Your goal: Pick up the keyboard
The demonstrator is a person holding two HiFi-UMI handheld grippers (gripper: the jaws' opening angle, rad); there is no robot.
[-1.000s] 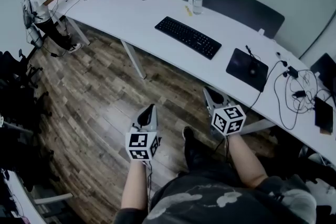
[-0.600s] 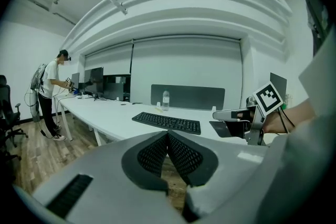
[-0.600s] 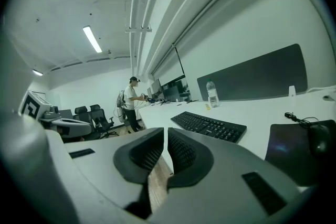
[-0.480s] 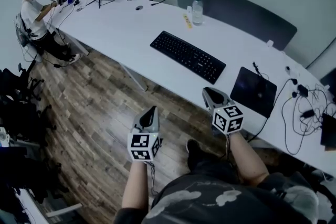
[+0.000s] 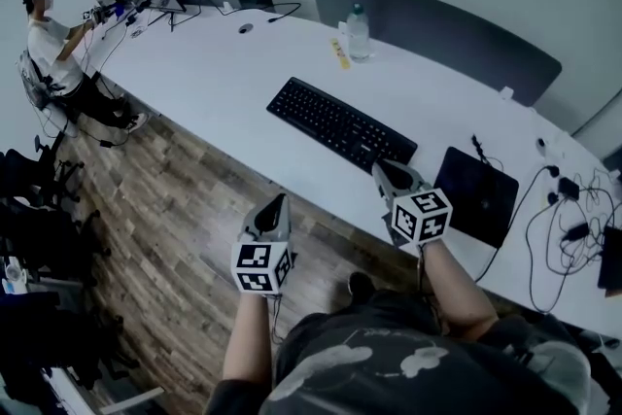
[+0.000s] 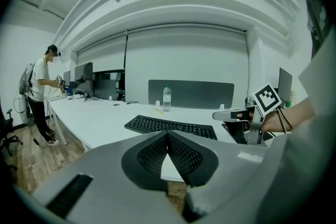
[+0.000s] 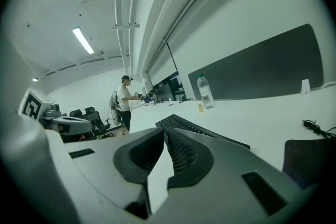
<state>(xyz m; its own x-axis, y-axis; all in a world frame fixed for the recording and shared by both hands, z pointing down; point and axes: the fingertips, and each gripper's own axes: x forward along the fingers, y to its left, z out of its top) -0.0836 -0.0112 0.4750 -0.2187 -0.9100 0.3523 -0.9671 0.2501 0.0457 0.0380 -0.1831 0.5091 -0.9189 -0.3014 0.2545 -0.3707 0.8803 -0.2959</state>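
Observation:
The black keyboard (image 5: 340,124) lies flat and slanted on the long white table (image 5: 224,73); it also shows in the left gripper view as the keyboard (image 6: 170,126) and in the right gripper view as the keyboard (image 7: 194,128). My left gripper (image 5: 282,200) hangs over the wood floor, short of the table edge, its jaws shut and empty (image 6: 168,134). My right gripper (image 5: 379,168) reaches over the table's near edge, just beside the keyboard's right end, apart from it. Its jaws meet at the tips with nothing between them (image 7: 165,131).
A water bottle (image 5: 359,32) and a small yellow item stand behind the keyboard, before a grey divider panel (image 5: 437,24). A dark pad (image 5: 476,194) and tangled cables (image 5: 569,219) lie at the right. A person (image 5: 49,44) works at the table's far left; chairs (image 5: 39,199) stand on the floor.
Both grippers and the head have moved toward the table. The keyboard now sits much nearer, and the right gripper has passed from over the floor to over the table edge.

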